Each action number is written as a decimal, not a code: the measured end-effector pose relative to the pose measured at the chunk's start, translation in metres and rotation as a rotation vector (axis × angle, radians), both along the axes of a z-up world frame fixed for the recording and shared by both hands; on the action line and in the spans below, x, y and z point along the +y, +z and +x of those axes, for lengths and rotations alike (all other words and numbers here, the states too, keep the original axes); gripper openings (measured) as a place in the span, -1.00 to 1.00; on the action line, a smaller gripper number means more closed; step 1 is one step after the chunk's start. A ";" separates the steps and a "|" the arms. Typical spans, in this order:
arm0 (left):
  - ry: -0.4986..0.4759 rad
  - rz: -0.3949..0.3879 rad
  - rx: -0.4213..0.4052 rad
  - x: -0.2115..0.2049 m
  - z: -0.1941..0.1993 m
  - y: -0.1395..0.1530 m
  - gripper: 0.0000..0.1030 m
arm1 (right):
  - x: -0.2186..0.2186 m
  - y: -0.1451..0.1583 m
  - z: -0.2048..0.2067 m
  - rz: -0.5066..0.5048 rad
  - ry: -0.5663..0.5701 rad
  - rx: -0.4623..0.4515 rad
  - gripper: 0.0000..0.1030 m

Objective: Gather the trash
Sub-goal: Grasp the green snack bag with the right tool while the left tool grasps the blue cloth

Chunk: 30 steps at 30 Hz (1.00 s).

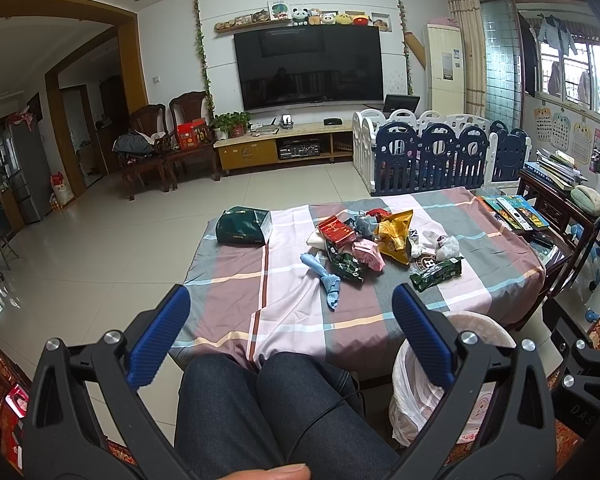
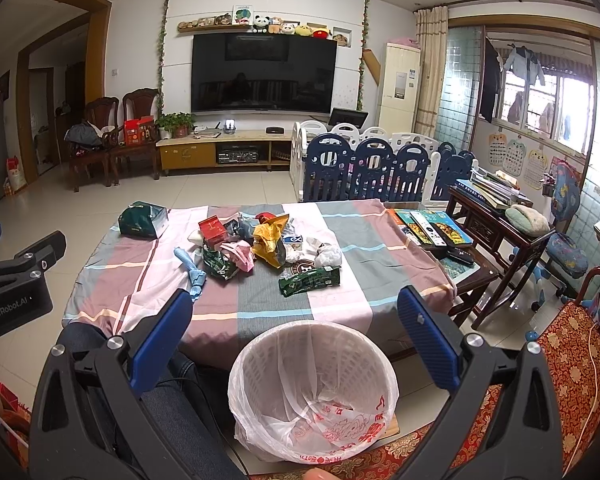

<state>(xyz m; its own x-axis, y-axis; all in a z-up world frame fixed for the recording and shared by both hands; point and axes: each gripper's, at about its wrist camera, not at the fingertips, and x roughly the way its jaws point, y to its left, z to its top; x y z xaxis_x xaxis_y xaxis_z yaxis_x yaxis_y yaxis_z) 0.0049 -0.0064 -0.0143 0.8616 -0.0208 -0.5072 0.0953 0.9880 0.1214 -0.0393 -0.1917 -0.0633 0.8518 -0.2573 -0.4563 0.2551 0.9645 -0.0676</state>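
From the left wrist, my left gripper (image 1: 290, 308) hangs wide open over my knees, the trash pile (image 1: 380, 240) far ahead on the checked tablecloth (image 1: 240, 292). From the right wrist, my right gripper (image 2: 296, 316) spreads empty above the lined wastebasket (image 2: 312, 392), near the table's edge.

The right gripper (image 2: 294, 316) hangs with its blue fingers (image 2: 162, 334) spread wide and nothing between them, above a white wastebasket (image 2: 260, 344) lined with a thin plastic bag (image 2: 332, 428) printed in red. Beyond stands a low table under a striped cloth (image 2: 268, 300) with litter heaped mid-table: a yellow wrapper (image 2: 270, 240), a red box (image 2: 212, 229), a dark green packet (image 2: 310, 280) nearest the basket, a blue rag (image 2: 192, 270), and a pale crumpled lump, perhaps tissue (image 2: 329, 255). A green bag (image 2: 142, 219) sits apart at the far left corner. The left gripper (image 2: 14, 280) shows at the left edge
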 end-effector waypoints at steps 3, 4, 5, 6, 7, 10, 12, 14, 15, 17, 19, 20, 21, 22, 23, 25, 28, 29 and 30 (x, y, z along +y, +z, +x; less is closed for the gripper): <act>0.002 -0.016 -0.024 0.009 0.016 0.000 0.95 | -0.002 -0.014 0.005 -0.018 0.012 -0.019 0.94; 0.002 -0.024 -0.051 0.013 0.021 0.001 0.95 | -0.008 -0.016 0.007 -0.015 0.023 -0.023 0.94; 0.004 -0.032 -0.099 0.018 0.029 0.000 0.95 | -0.016 -0.019 0.013 -0.005 0.030 -0.020 0.94; 0.022 -0.030 -0.129 0.023 0.039 -0.004 0.95 | -0.024 -0.021 0.020 0.012 0.034 -0.009 0.94; 0.035 -0.031 -0.136 0.027 0.048 -0.008 0.95 | -0.034 -0.027 0.028 0.036 0.039 0.008 0.94; 0.028 -0.071 -0.079 0.034 0.087 -0.031 0.95 | -0.059 -0.048 0.058 0.094 0.045 0.086 0.94; 0.019 -0.038 0.029 0.027 0.123 -0.060 0.95 | -0.071 -0.064 0.079 0.121 0.034 0.144 0.94; 0.010 -0.006 0.163 0.021 0.161 -0.096 0.95 | -0.082 -0.083 0.099 0.163 0.024 0.196 0.93; 0.002 -0.022 0.228 0.020 0.179 -0.113 0.95 | -0.086 -0.091 0.106 0.180 0.014 0.220 0.91; -0.007 -0.083 0.327 0.019 0.212 -0.148 0.95 | -0.092 -0.107 0.122 0.214 0.005 0.263 0.76; -0.007 -0.107 0.373 0.017 0.235 -0.175 0.95 | -0.094 -0.121 0.140 0.215 -0.011 0.304 0.72; -0.010 -0.108 0.420 0.012 0.251 -0.194 0.94 | -0.096 -0.126 0.149 0.216 -0.013 0.322 0.71; -0.028 -0.122 0.451 0.007 0.264 -0.205 0.94 | -0.097 -0.134 0.158 0.220 -0.015 0.345 0.71; -0.035 -0.126 0.460 0.002 0.276 -0.213 0.94 | -0.099 -0.140 0.169 0.234 -0.015 0.369 0.70; -0.038 -0.119 0.463 -0.004 0.283 -0.218 0.94 | -0.101 -0.145 0.178 0.244 -0.015 0.381 0.71; -0.072 -0.091 0.479 -0.023 0.302 -0.230 0.94 | -0.106 -0.157 0.202 0.268 -0.022 0.408 0.71; -0.077 -0.070 0.507 -0.041 0.324 -0.249 0.94 | -0.116 -0.174 0.245 0.299 -0.038 0.447 0.70; -0.076 -0.076 0.514 -0.044 0.330 -0.254 0.90 | -0.120 -0.180 0.262 0.319 -0.044 0.461 0.69; -0.074 -0.085 0.519 -0.044 0.336 -0.260 0.81 | -0.124 -0.186 0.276 0.335 -0.056 0.470 0.60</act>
<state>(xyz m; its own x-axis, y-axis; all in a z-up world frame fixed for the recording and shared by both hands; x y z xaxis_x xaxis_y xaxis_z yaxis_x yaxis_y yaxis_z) 0.3410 -0.0507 -0.2739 0.4923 -0.1322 -0.8603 0.1917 0.9806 -0.0410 0.2369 -0.3160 -0.2491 0.5274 -0.0726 -0.8465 0.3229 0.9387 0.1206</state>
